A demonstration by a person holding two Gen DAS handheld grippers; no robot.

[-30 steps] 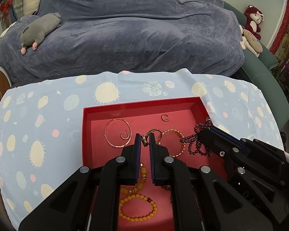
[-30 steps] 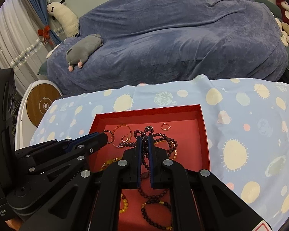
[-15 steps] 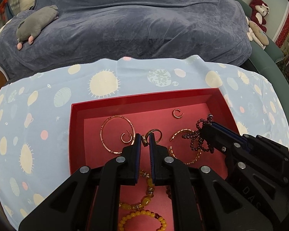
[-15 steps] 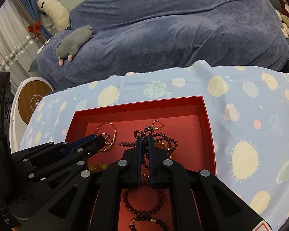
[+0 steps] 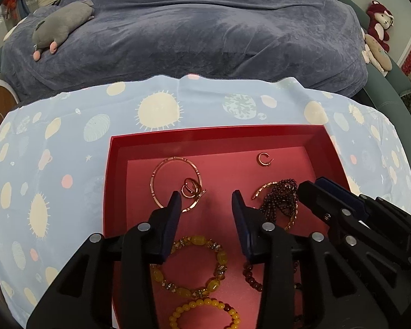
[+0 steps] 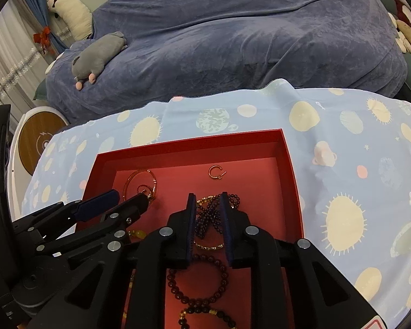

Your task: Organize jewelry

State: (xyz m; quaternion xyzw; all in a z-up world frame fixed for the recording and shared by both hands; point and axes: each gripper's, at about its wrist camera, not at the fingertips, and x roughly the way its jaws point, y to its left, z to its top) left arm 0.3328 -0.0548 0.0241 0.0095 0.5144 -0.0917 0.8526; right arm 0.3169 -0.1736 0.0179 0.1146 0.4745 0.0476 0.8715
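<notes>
A red tray (image 5: 213,135) (image 6: 189,142) holds the jewelry. My left gripper (image 5: 207,201) is open and empty over the tray's middle. Just beyond its left finger lie a gold ring (image 5: 190,187) and a rose-gold bangle (image 5: 175,183). My right gripper (image 6: 207,201) is open, its jaws either side of a heap of dark beaded necklace (image 6: 213,213) (image 5: 280,197) that lies on a gold bangle (image 6: 205,244). A small hoop earring (image 5: 264,159) (image 6: 215,172) lies at the tray's far side. Yellow bead bracelets (image 5: 194,266) and dark bead bracelets (image 6: 197,279) lie near the front.
The tray sits on a light blue patterned cloth (image 5: 68,148) (image 6: 356,164). Behind it is a sofa under a dark blue cover (image 5: 205,27) with a grey plush toy (image 5: 60,27). A round wooden-topped thing (image 6: 38,139) stands at the left.
Both grippers have opened. The left one let go of the gold ring, which now lies by the rose-gold bangle. The right one let go of the dark necklace, now heaped on the tray.
</notes>
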